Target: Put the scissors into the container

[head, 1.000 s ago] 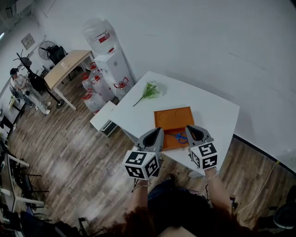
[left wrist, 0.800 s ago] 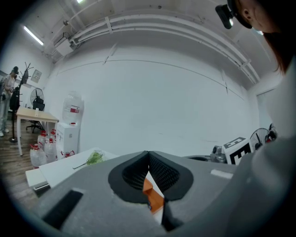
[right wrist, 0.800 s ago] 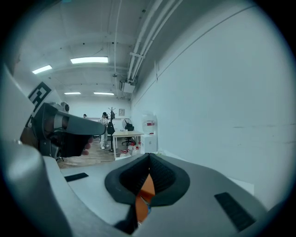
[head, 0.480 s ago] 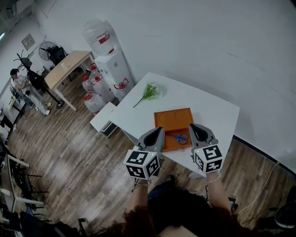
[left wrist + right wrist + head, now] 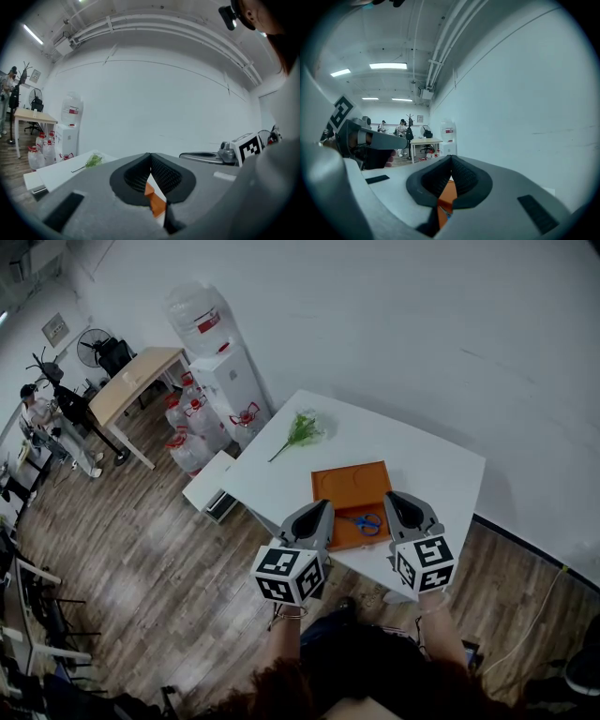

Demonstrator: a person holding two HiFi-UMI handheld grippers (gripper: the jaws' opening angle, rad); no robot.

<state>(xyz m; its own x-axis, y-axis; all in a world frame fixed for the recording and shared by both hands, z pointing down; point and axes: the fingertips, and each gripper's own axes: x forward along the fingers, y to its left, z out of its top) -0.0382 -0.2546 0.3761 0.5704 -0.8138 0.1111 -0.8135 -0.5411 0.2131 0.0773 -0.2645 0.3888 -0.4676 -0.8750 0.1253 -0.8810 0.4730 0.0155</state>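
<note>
- I see the scissors (image 5: 366, 522) lying inside the orange container (image 5: 349, 482), so the placing looks done.
- My left gripper (image 5: 321, 507) and right gripper (image 5: 397, 500) hover nearby, jaws together and empty.
- Next I'd simply back both away.

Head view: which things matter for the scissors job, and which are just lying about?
Job:
- scissors, lying in the orange container
- left gripper and right gripper, fingers together, empty

Lying about:
- green sprig on the white table
- water dispenser
- water bottles on the floor
- wooden table
- fan
</note>
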